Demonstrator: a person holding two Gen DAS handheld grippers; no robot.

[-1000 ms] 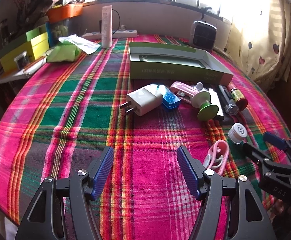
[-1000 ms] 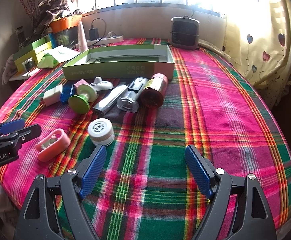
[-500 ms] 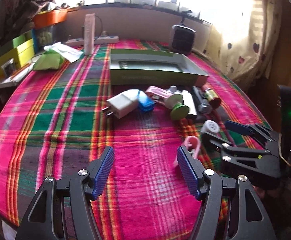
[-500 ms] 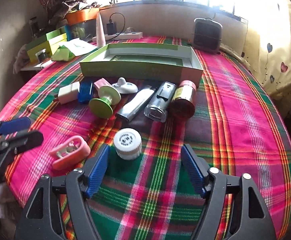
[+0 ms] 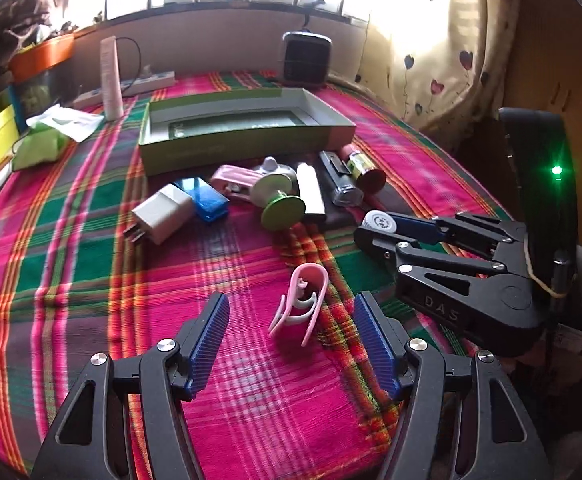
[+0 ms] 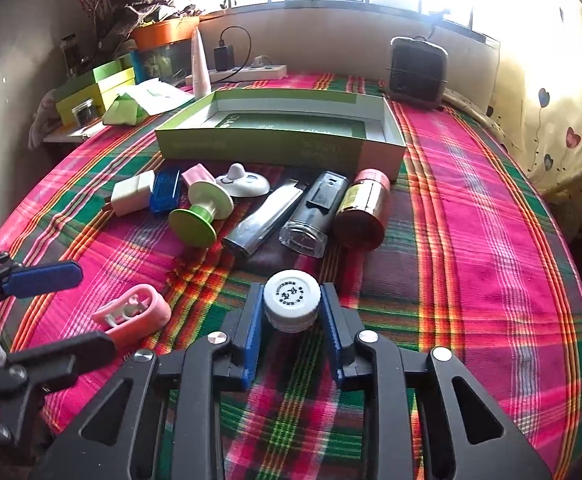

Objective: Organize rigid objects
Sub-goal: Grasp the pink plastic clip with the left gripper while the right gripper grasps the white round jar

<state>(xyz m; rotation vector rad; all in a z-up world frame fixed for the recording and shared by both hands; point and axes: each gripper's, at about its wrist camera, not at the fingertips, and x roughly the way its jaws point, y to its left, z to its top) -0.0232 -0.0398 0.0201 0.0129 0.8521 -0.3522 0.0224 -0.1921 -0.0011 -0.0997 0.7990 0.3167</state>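
My right gripper [image 6: 291, 308] is shut on a small white bottle [image 6: 291, 305] that stands on the plaid cloth; it also shows in the left wrist view [image 5: 379, 221]. My left gripper [image 5: 291, 320] is open, its jaws on either side of a pink clip [image 5: 301, 302], which also shows in the right wrist view [image 6: 135, 314], not touching it. A row of small objects lies before an open green box [image 6: 283, 148]: a white charger [image 5: 161, 214], a blue case [image 5: 207, 200], a green spool [image 5: 281, 208], a silver bar [image 6: 267, 218], a clear bottle [image 6: 317, 216] and a red-capped jar [image 6: 365, 210].
A black heater [image 6: 417, 72] stands behind the box at the back. A white tube [image 5: 111, 80], a power strip [image 6: 247, 74], green packets and yellow-green boxes [image 6: 95, 92] crowd the back left. A curtain [image 6: 551, 92] hangs at the right past the table's edge.
My right gripper moved forward and closed on the white bottle. My left gripper moved right and forward until the pink clip lay between its open jaws.
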